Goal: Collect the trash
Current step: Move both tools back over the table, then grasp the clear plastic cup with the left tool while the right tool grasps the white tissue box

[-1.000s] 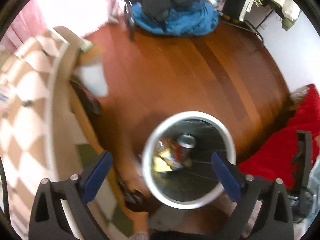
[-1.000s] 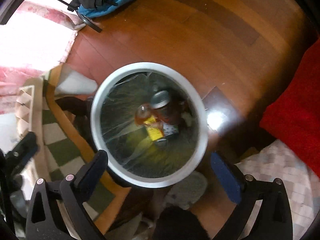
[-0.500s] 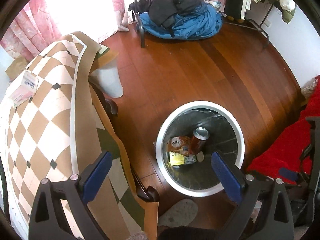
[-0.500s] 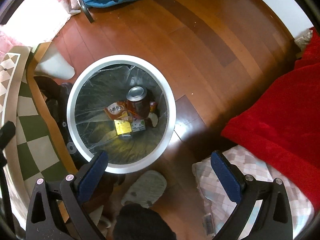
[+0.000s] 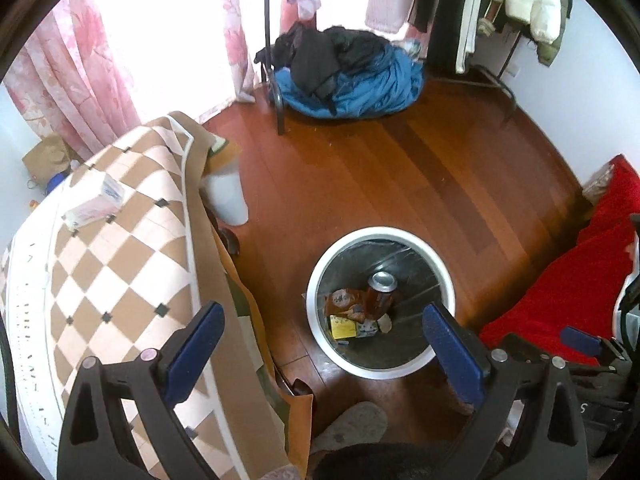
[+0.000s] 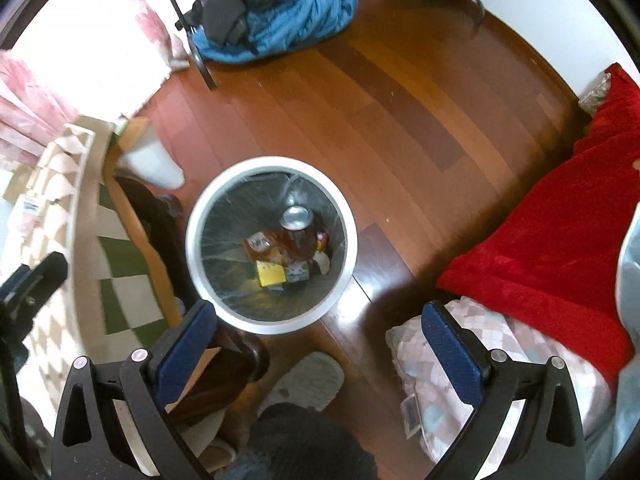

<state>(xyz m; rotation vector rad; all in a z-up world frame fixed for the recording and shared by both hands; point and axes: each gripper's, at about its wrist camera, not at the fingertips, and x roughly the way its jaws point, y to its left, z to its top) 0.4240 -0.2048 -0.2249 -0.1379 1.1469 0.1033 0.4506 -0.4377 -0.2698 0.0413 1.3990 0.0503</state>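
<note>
Both grippers are spread wide and hold nothing. In the left wrist view the left gripper [image 5: 324, 344] frames a round white-rimmed trash bin lined with a dark bag [image 5: 320, 320], lower centre of the frame. At the bin's bottom lie a brown drink can [image 5: 382, 292], an orange snack wrapper [image 5: 343, 299] and a yellow paper packet [image 5: 343, 326]; smaller scraps beside them are too small to identify. The right gripper [image 6: 320, 340] hangs over the same bin [image 6: 192, 256] at frame centre. A checkered tablecloth [image 5: 120, 272] on the left is cut off by the frame edge.
</note>
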